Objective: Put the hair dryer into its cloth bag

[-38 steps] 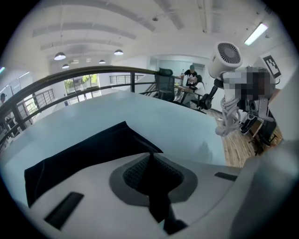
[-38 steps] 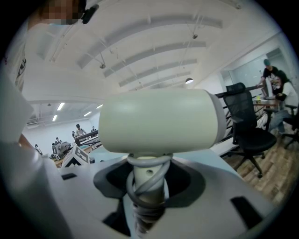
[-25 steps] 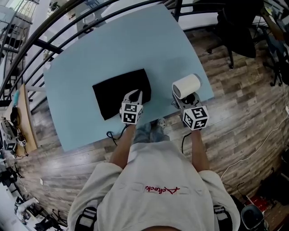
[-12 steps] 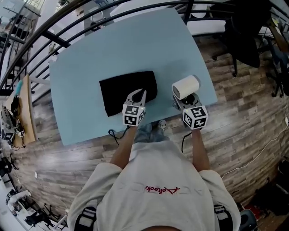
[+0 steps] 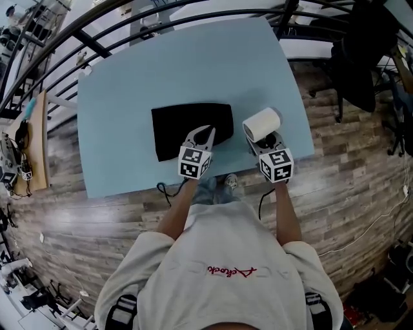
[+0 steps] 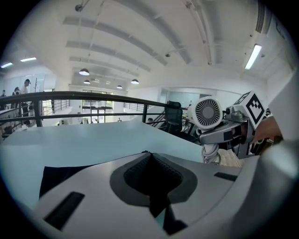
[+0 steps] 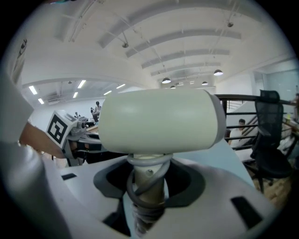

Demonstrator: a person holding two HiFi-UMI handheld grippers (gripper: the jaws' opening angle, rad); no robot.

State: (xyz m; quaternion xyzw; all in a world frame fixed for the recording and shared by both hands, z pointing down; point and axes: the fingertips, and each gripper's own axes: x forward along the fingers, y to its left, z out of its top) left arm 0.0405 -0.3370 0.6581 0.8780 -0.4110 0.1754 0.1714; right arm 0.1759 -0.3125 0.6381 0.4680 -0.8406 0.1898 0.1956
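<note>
A black cloth bag (image 5: pixel 187 126) lies flat on the light blue table (image 5: pixel 129 77). My left gripper (image 5: pixel 205 133) is at the bag's near right edge, its jaws shut on a pinch of the black cloth (image 6: pixel 150 173). The cream hair dryer (image 5: pixel 261 122) is held off the table to the right of the bag, barrel level and grille (image 6: pixel 208 112) facing left. My right gripper (image 5: pixel 266 139) is shut on its handle (image 7: pixel 147 189), which has the cord wound round it. Most of the bag is hidden behind the jaws in the left gripper view.
The table's near edge (image 5: pixel 193 184) runs just below both grippers, with wooden floor beyond. A dark railing (image 5: pixel 193 16) curves round the far side. A black office chair (image 5: pixel 361 58) stands off the right end. A black cable (image 5: pixel 166 191) dangles below the front edge.
The right gripper has carried the hair dryer a little leftward, closer to the bag. The left gripper has risen slightly with the bag's edge in it. Both grips are unchanged.
</note>
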